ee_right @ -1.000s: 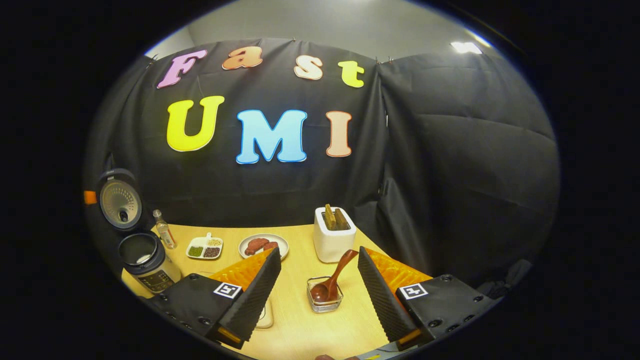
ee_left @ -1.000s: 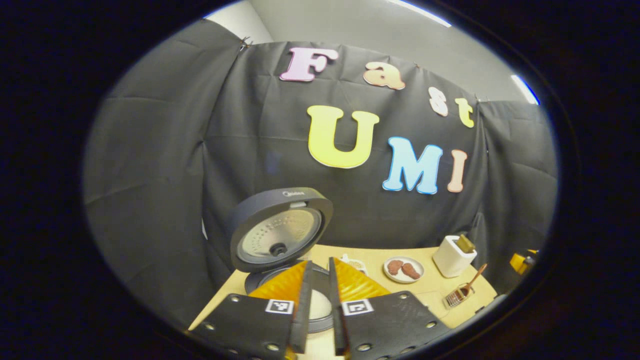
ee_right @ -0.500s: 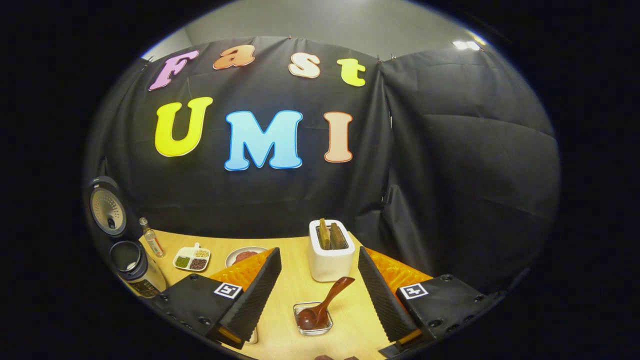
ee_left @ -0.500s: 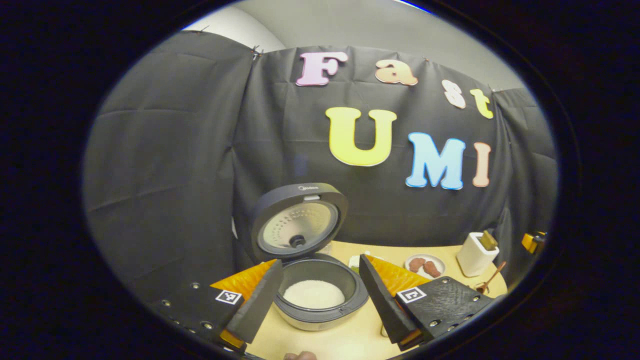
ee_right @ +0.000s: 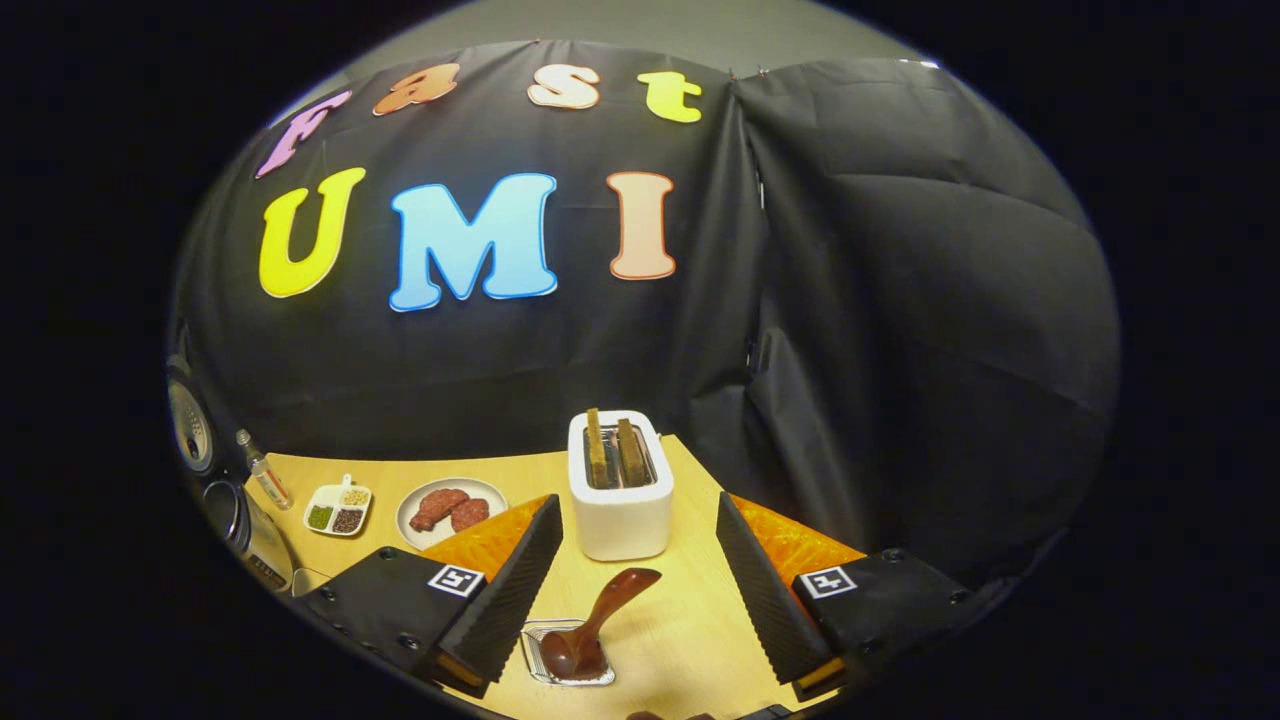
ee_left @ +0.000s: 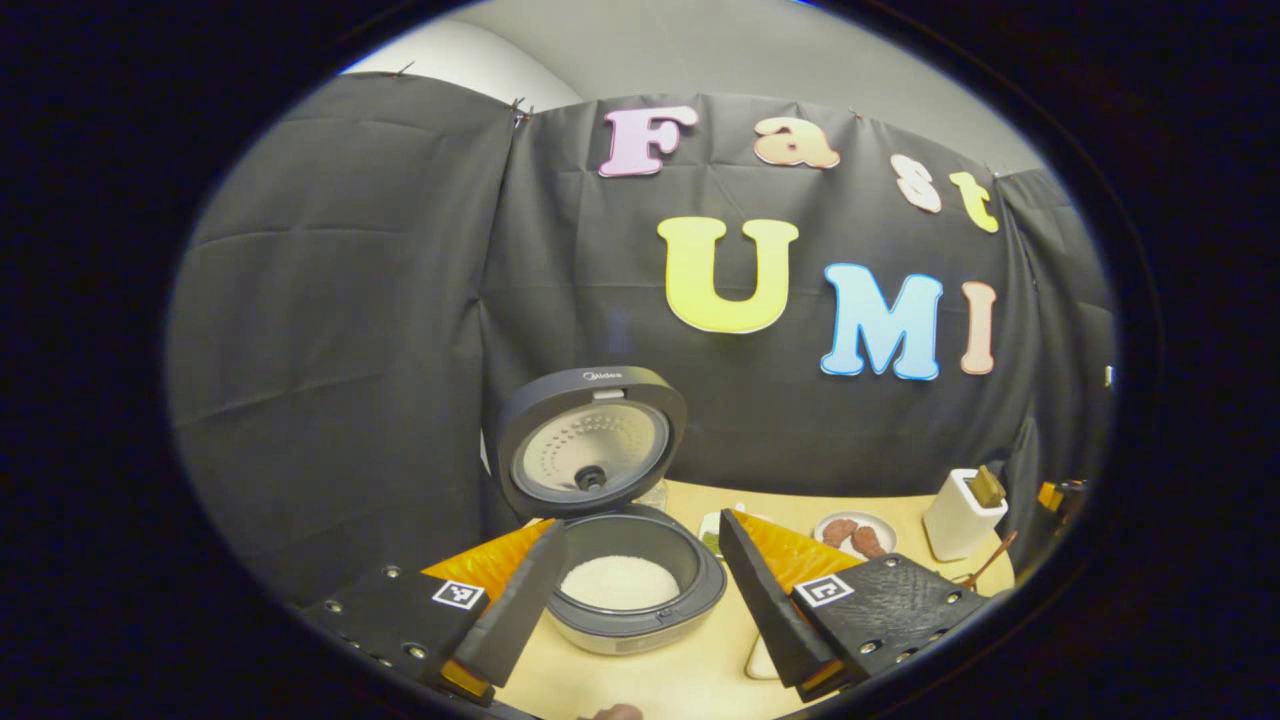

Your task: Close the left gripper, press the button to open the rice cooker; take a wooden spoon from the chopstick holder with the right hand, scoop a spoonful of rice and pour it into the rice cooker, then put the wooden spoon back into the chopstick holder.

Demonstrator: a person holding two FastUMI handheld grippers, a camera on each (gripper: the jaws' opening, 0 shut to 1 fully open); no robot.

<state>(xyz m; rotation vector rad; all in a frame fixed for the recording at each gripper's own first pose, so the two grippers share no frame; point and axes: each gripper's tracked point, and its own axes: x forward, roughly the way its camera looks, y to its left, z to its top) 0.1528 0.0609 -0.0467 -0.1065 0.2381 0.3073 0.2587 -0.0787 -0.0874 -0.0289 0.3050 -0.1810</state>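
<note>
With the cooker (ee_left: pixel 632 585) lid up, the left gripper (ee_left: pixel 640 595) has spread wide and empty, while the right gripper (ee_right: pixel 640 590), also wide and empty, has neared the spoon (ee_right: pixel 598 625) at its 6 o'clock, ready to grasp.

A staged recording booth dressed as a kitchen: black cloth walls (ee_left: pixel 330 330) hang around a light wooden table (ee_right: pixel 690 620) set with a rice cooker (ee_left: pixel 625 590), a white toaster (ee_right: pixel 620 490), a plate of meat (ee_right: pixel 450 510) and a divided dish of beans (ee_right: pixel 337 508).
</note>
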